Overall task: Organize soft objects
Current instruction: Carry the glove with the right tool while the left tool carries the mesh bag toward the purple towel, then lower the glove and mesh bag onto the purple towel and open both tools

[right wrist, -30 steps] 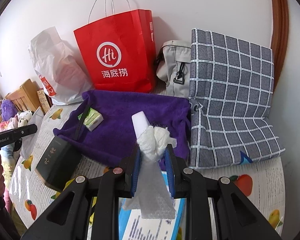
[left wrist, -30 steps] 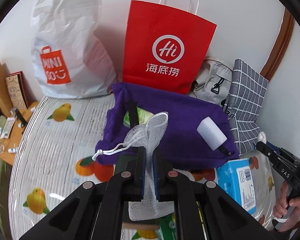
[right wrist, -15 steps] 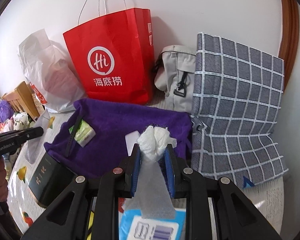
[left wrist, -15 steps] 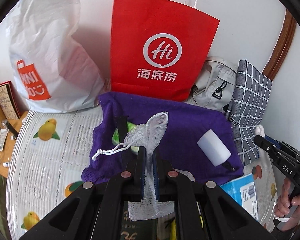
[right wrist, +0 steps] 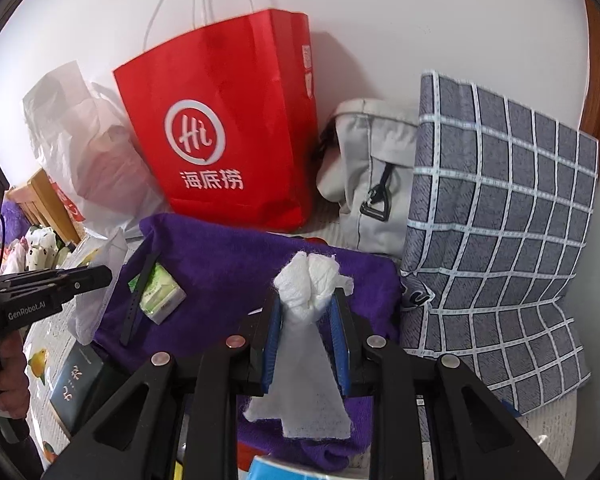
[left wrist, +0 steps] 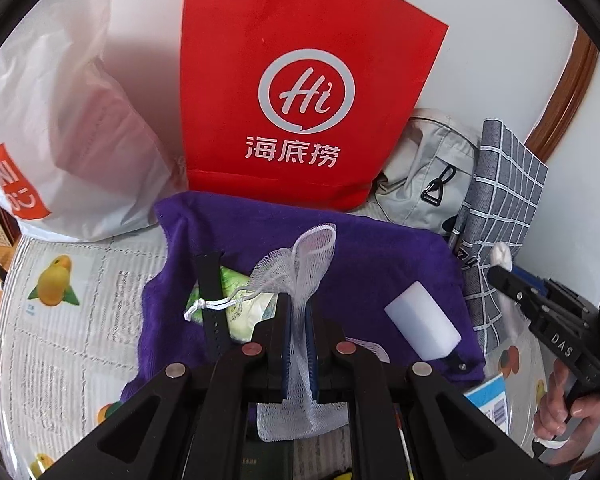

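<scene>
Carrying both soft items toward the purple towel [left wrist: 380,256], the left gripper [left wrist: 297,322] pinches the mesh pouch [left wrist: 300,264]. The right gripper [right wrist: 305,312] clamps the crumpled white cloth [right wrist: 308,284]; both pinches should hold firm until each item hangs over its spot.

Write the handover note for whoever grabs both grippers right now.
Left gripper: jaws shut on the mesh pouch, drawstring hanging loose.
Right gripper: jaws shut on a bunched white wipe.
Both are held above the purple towel, which carries a tissue pack, a black strap and a white roll.
Done: both soft items picked up.
Left: likely wipe into pouch; nothing is inside yet.
</scene>
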`<control>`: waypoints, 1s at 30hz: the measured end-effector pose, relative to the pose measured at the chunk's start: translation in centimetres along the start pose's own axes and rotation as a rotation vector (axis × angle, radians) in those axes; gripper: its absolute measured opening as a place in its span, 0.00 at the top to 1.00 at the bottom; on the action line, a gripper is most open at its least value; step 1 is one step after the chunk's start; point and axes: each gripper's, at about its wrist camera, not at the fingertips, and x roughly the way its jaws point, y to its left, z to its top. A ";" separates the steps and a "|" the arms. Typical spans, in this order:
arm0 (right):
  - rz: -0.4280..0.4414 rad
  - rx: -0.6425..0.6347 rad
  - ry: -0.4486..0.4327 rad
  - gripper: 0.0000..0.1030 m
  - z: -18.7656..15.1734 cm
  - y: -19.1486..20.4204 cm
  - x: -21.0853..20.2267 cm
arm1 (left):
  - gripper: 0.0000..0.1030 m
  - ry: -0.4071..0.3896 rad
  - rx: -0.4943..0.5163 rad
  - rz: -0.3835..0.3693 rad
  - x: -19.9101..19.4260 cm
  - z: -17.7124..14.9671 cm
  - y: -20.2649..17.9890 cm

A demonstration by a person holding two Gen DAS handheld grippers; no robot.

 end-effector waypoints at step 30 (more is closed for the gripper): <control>0.015 0.037 0.171 0.32 -2.5 -2.6 8.1 | 0.74 0.145 0.016 -0.047 7.4 -0.9 -0.9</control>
